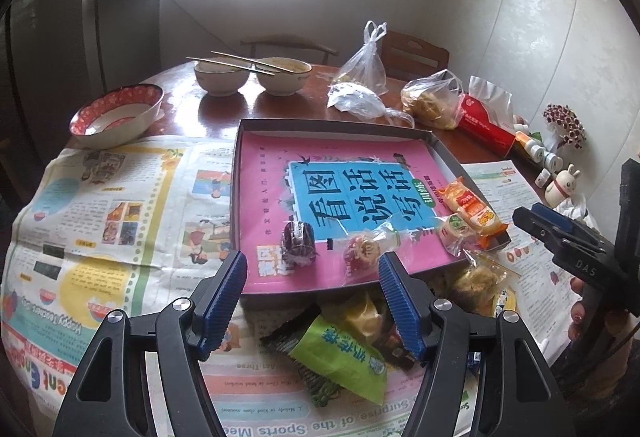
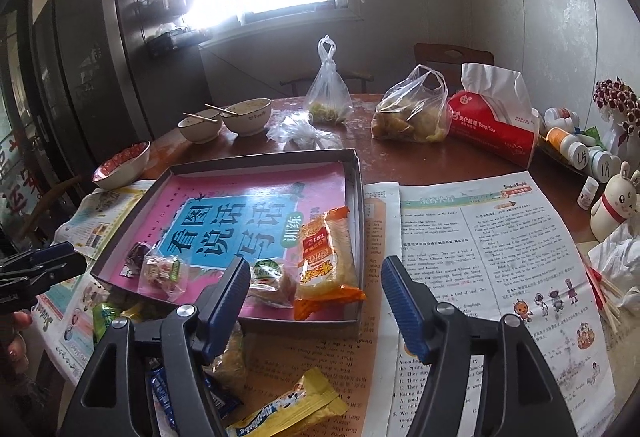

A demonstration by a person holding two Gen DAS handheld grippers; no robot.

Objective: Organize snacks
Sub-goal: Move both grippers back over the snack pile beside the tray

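Note:
A shallow grey box tray (image 1: pixel 340 126) (image 2: pixel 356 173) lined with a pink and blue book cover lies on the table. In it are an orange snack packet (image 1: pixel 474 213) (image 2: pixel 326 257), a clear-wrapped cake (image 1: pixel 454 233) (image 2: pixel 272 279), a red candy (image 1: pixel 362 251) (image 2: pixel 162 271) and a dark purple candy (image 1: pixel 298 243) (image 2: pixel 138 255). Loose snacks lie in front of the tray: a green packet (image 1: pixel 344 361), a yellow bar (image 2: pixel 292 407), a blue packet (image 2: pixel 160 393). My left gripper (image 1: pixel 312 301) is open and empty above the pile. My right gripper (image 2: pixel 316 307) is open and empty at the tray's near right corner.
Newspapers (image 1: pixel 104 213) (image 2: pixel 492 249) cover the table's near part. Behind the tray stand a red-patterned bowl (image 1: pixel 118 113), two bowls with chopsticks (image 1: pixel 252 75), plastic bags of food (image 2: pixel 412 113) and a red tissue pack (image 2: pixel 494 129). Medicine bottles and a rabbit figure (image 2: pixel 614 201) stand at the right.

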